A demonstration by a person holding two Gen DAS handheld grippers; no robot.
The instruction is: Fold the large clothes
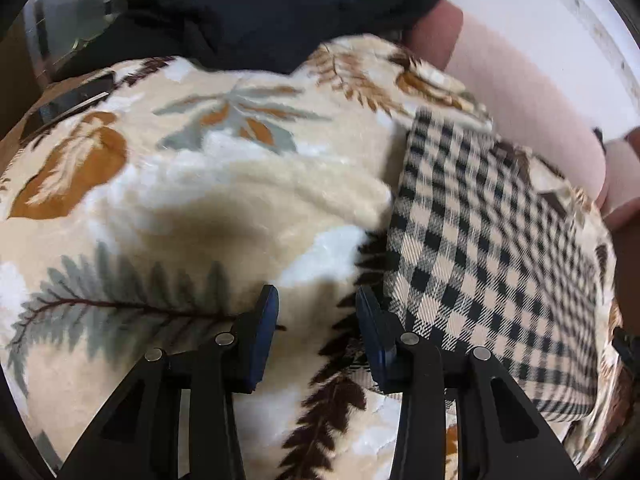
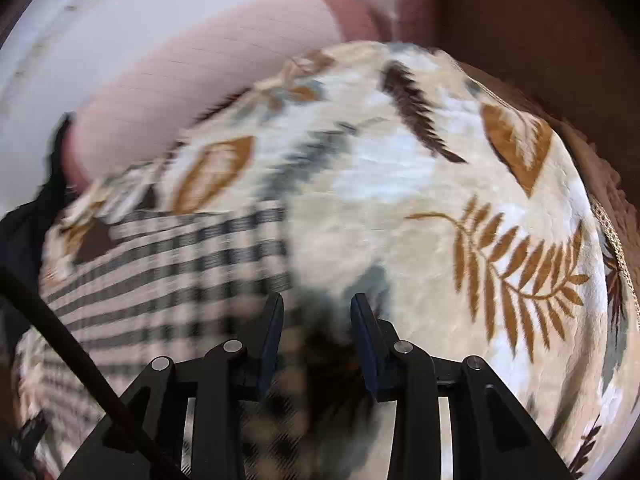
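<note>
Both grippers, left [image 1: 317,294] and right [image 2: 317,300], hang part-open and empty above the folded checked garment [image 1: 480,248]; next, grip a clean edge squarely.

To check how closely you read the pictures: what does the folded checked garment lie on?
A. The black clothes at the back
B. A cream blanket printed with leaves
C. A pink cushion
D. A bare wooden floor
B: in both wrist views the checked garment rests flat on the cream blanket with fern and leaf prints, which shows around its edges; the black clothes lie apart at the far end.
</note>
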